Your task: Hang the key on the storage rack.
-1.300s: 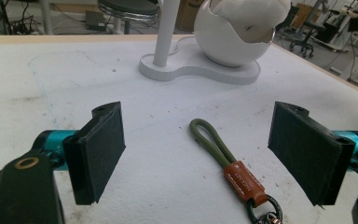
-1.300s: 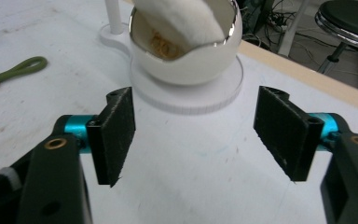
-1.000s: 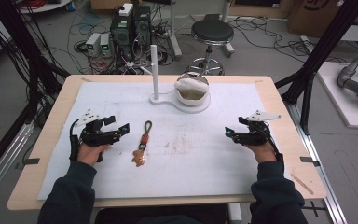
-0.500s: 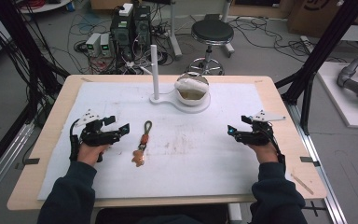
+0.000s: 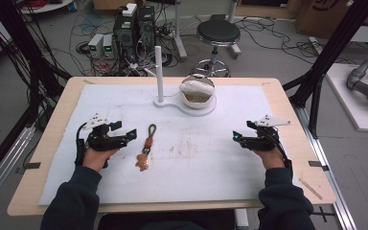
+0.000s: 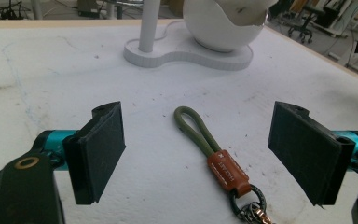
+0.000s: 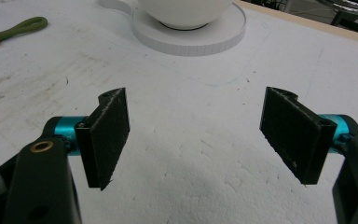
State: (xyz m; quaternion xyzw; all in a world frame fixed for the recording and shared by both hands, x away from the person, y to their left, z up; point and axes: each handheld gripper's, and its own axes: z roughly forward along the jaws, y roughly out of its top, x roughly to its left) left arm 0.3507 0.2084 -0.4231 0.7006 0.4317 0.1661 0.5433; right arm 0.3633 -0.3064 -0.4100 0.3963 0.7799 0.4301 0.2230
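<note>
Wide table [image 5: 287,96] under a white sheet, and at its far middle sits the white stand [image 5: 172,102], an upright peg beside a bowl [image 5: 197,93] on one shared base. Both hands rest low near the front edge, well apart from each other. The left tongs [image 5: 128,134] are spread wide and point straight at the key strap [image 5: 146,146], which lies flat on the sheet just beside them, green loop [image 6: 193,127] toward the stand, brown leather tab [image 6: 227,172] and metal ring toward the person. From the left gripper view the strap runs right up the gap between the two black pads [image 6: 103,149], nothing touching yet. The right tongs [image 5: 236,137] are also wide, holding nothing, off by the right side.

The pickup looks like the job here, and I'd say the leather tab is the place to pinch: it's the stiffest part, so the loop stays free. Come down level, keep the pads square across the tab, and close gently so the strap doesn't skid on that rough sheet.
</note>
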